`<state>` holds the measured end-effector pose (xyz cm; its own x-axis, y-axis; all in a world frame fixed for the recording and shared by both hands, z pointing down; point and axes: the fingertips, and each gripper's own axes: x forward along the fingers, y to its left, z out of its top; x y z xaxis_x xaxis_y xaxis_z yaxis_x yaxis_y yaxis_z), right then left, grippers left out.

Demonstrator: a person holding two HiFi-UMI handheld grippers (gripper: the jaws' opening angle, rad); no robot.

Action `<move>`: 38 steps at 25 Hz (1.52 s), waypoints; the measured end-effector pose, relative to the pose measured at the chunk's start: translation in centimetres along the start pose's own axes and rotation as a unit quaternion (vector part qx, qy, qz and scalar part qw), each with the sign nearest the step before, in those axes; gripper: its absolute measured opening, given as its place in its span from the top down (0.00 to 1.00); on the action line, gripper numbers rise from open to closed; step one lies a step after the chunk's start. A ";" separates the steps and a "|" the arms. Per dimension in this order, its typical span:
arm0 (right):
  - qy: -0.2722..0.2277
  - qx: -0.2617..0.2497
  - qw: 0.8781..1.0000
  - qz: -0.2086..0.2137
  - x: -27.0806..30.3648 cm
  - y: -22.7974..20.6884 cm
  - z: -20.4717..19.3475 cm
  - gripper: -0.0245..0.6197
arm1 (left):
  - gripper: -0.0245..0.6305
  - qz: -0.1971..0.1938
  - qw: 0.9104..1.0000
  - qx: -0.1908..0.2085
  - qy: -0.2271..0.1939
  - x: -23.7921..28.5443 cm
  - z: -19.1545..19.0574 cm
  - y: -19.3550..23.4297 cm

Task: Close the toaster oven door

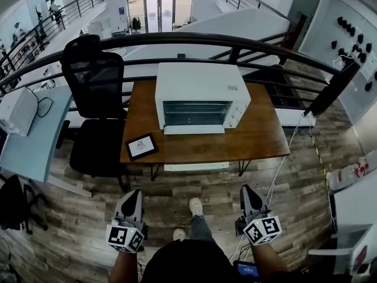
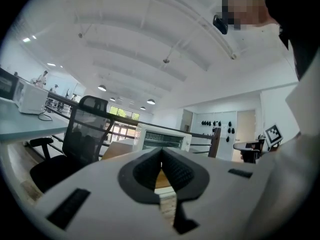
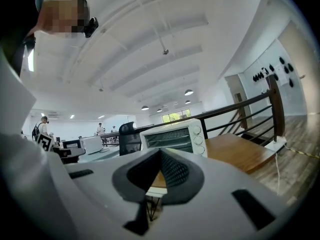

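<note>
A white toaster oven [image 1: 200, 96] stands on a wooden table [image 1: 265, 140]. Its door [image 1: 194, 129] hangs folded down at the front, showing the rack inside. My left gripper [image 1: 132, 196] and right gripper [image 1: 250, 191] are held low over the floor, well short of the table, both shut with nothing between the jaws. In the left gripper view the left gripper [image 2: 161, 153] points level toward the oven [image 2: 162, 138]. In the right gripper view the right gripper [image 3: 160, 152] points at the oven [image 3: 172, 136] and its knobs.
A black office chair [image 1: 94, 87] stands left of the table, and a small framed picture [image 1: 141, 146] lies on the table's front left corner. A dark railing [image 1: 206, 40] runs behind. A white cable [image 1: 283, 164] trails off the table's right side. A pale desk [image 1: 29, 140] is at the left.
</note>
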<state>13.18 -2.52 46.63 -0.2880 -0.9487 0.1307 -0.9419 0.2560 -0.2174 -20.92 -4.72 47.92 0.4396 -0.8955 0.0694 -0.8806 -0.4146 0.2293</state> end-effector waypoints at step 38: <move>0.069 0.041 0.997 0.017 13.0 -8.6 -5.6 0.34 | 0.42 0.026 0.995 -0.029 0.087 14.1 -6.5 0.5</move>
<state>16.57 -16.05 55.59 -0.3456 -0.9037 0.2527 -0.9157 0.2659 -0.3014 -14.06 -16.48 55.33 0.4217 -0.8722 0.2477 -0.8936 -0.3535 0.2767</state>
